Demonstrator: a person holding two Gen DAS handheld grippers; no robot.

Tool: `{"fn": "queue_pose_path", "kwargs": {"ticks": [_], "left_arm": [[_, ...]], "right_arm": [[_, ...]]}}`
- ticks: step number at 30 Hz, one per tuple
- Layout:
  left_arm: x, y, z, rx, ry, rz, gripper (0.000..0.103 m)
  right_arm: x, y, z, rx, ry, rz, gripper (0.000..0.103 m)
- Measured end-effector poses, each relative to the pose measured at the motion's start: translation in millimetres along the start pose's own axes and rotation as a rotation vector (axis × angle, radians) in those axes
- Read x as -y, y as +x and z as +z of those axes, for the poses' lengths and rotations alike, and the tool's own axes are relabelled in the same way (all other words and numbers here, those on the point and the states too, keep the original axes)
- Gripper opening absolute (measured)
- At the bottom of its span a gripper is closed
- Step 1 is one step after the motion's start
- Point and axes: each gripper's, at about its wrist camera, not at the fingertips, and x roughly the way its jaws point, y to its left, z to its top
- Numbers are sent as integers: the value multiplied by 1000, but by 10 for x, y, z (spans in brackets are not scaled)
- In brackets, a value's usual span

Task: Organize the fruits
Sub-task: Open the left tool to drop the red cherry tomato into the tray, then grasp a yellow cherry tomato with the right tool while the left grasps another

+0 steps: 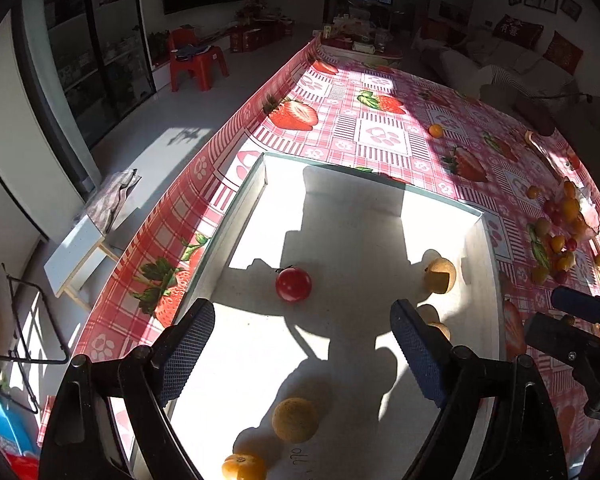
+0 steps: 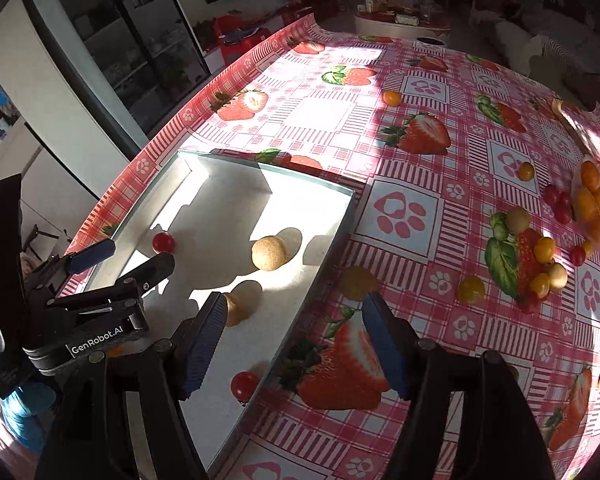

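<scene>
Five fruits in white tray [image 1: 236,216]: red tomato [image 1: 293,284], tan rounds; both grippers' jaws wide, empty.

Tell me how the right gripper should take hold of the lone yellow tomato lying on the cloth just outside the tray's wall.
Grip the yellow tomato across its widest middle, coming straight down from above. It is round and rests free on the tablecloth, so any pair of opposite sides would probably do. The right gripper is open and close to it. Keep the inner finger clear of the tray wall beside it.
</scene>
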Motion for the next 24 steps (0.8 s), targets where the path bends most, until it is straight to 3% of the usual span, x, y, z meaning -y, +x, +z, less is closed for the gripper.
{"fn": "queue_pose_path", "kwargs": {"ticks": [6,19,24], "left_arm": [[411,-236,-63,23,58,-25,90],[1930,-252,-372,-38,309,-150,90],[2174,-144,-473,-42,358,-121,90]], "right_arm": [[404,-231,-313,8,85,-25,81],[1694,-646,-1047,18,304,-168,81],[2078,-786,-1242,43,367,-244,81]]}}
